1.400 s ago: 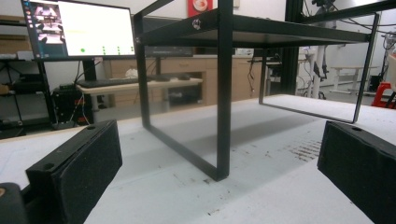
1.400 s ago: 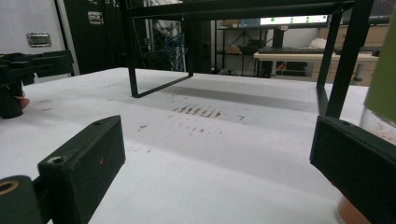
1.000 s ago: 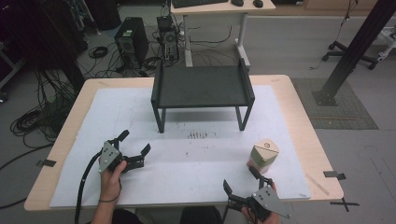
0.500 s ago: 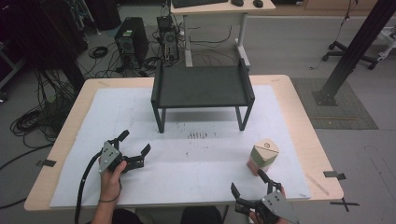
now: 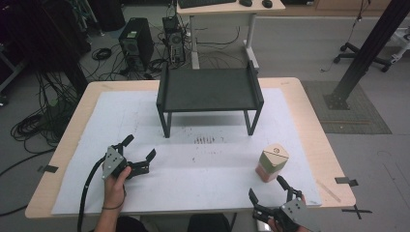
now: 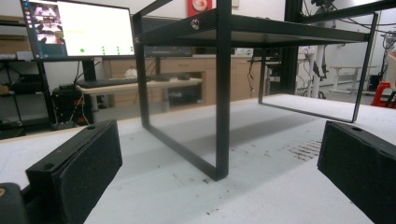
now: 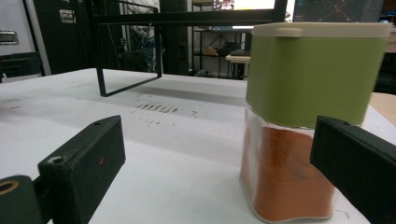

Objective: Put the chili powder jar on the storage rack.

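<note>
Two grippers, both empty, jaws spread wide. My right gripper (image 5: 278,205) sits just short of spice jar (image 7: 308,126), jar ahead, nearer right jaw, standing on counter (image 5: 309,121). My left gripper (image 5: 133,159) faces black rack (image 5: 208,92). Nothing grasped yet, I judge.

Open mat (image 5: 212,164) between black rack (image 5: 209,92) and spice jar (image 5: 271,162).

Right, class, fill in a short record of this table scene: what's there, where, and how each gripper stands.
Table: white mat on top
Rack: black, at the far middle
Jar: green lid, orange powder, upright, near right
Left gripper: jaws open, holding nothing, pointed at the rack
Right gripper: jaws open, just short of the jar
</note>
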The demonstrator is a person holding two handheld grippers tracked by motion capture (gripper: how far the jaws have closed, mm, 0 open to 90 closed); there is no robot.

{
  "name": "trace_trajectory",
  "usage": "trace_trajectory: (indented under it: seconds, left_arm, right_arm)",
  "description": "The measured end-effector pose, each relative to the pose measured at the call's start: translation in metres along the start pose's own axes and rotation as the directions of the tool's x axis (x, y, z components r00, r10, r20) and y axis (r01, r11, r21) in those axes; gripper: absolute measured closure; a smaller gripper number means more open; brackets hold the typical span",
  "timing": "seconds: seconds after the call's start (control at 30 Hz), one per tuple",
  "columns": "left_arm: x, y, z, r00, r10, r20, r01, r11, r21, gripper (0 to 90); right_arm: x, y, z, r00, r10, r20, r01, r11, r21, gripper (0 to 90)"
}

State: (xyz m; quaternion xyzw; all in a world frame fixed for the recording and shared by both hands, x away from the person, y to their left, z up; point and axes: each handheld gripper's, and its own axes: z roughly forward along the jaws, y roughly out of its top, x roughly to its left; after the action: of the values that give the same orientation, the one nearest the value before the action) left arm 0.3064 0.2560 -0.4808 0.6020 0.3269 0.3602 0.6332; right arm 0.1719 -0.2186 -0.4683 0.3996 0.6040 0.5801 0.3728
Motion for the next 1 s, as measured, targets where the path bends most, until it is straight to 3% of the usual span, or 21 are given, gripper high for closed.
trace_trajectory:
  seconds: [0.47, 1.0]
  left_arm:
    - [0.0, 0.0, 0.0, 1.0, -0.001, -0.001, 0.001, 1.0, 0.0, 0.2]
    - [0.0, 0.0, 0.0, 1.0, -0.002, -0.001, 0.002, 1.0, 0.0, 0.2]
  right_arm:
    - [-0.019, 0.0, 0.0, 0.9994, 0.002, 0.036, -0.002, 1.0, 0.0, 3.3]
    - [-0.041, -0.002, 0.019, 0.9984, 0.001, 0.056, -0.002, 1.0, 0.017, 3.3]
